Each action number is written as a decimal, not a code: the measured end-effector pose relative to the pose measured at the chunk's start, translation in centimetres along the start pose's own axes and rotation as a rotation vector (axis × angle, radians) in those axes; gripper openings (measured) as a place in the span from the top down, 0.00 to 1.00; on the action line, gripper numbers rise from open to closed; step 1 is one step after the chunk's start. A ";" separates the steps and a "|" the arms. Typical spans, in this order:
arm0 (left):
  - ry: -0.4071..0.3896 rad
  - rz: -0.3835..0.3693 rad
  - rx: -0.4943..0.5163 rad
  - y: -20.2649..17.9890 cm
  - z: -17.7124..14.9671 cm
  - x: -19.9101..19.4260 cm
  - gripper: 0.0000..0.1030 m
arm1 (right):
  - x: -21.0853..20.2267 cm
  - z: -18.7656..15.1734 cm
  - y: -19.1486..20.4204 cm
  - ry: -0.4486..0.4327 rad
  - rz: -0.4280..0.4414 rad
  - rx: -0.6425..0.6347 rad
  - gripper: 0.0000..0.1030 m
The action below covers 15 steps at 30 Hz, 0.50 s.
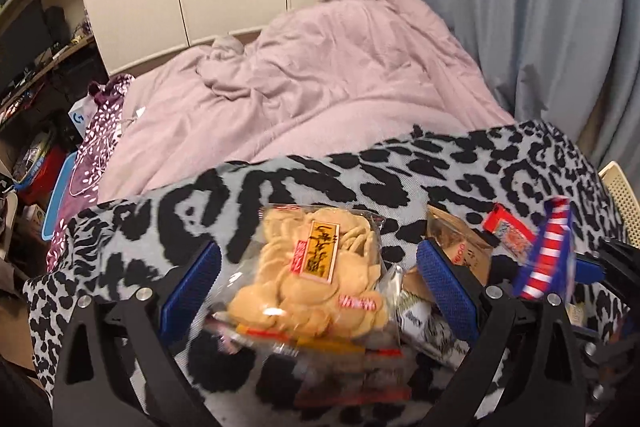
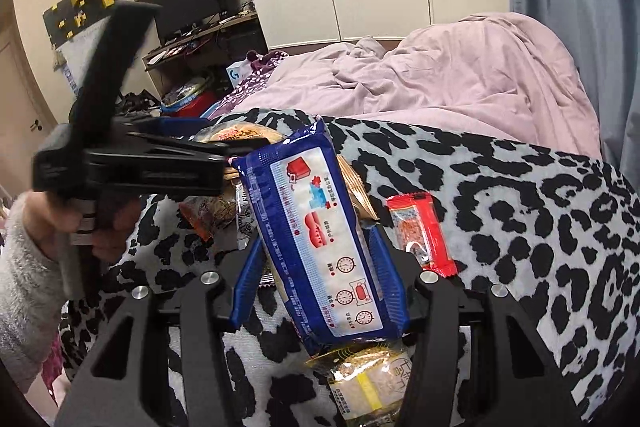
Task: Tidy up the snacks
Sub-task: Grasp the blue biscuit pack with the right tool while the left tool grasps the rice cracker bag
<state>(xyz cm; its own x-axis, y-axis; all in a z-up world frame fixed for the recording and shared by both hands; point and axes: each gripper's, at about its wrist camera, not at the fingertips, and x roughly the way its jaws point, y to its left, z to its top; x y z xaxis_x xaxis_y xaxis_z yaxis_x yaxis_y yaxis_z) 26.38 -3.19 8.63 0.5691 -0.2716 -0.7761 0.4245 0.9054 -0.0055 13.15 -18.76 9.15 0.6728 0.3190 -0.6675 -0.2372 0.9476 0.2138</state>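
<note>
Right gripper (image 2: 316, 267) clamped on blue packet (image 2: 320, 227), lifted above leopard blanket (image 2: 520, 207). Left gripper (image 1: 318, 279) wide around cracker bag (image 1: 316, 275), near pile. Advisable: centre pads, close gently; crackers brittle.

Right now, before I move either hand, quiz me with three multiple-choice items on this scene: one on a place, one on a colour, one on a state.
1. Where does the small red packet lie?
A. on the spotted blanket
B. on the desk
C. in the right tongs

2. What colour is the packet in the right tongs?
A. green
B. blue
C. yellow

3. How do the left tongs stand?
A. shut on the red packet
B. shut and empty
C. open around the cracker bag

Answers: 1 A, it rests flat on the blanket right of the tongs. 2 B, the blue packet sits between the fingers. 3 C, gaps show between the bag and both fingers.
</note>
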 end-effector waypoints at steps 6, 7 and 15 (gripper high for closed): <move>0.039 0.026 0.022 -0.3 0.1 1.8 0.05 | -0.5 -0.3 -1.2 -0.010 0.001 0.033 0.53; 0.048 0.033 0.010 0.0 0.2 2.1 0.05 | -0.6 -0.4 -1.3 -0.011 0.001 0.035 0.53; 0.074 0.017 -0.038 1.6 -0.1 3.3 0.16 | -0.5 -0.5 -1.2 -0.006 0.001 0.035 0.51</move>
<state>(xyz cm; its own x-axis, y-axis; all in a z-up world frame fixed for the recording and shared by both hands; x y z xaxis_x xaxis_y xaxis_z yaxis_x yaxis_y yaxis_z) 28.85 -2.55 6.01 0.5219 -0.2329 -0.8206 0.3874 0.9218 -0.0153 12.73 -20.10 8.90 0.6771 0.3198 -0.6628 -0.2131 0.9473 0.2394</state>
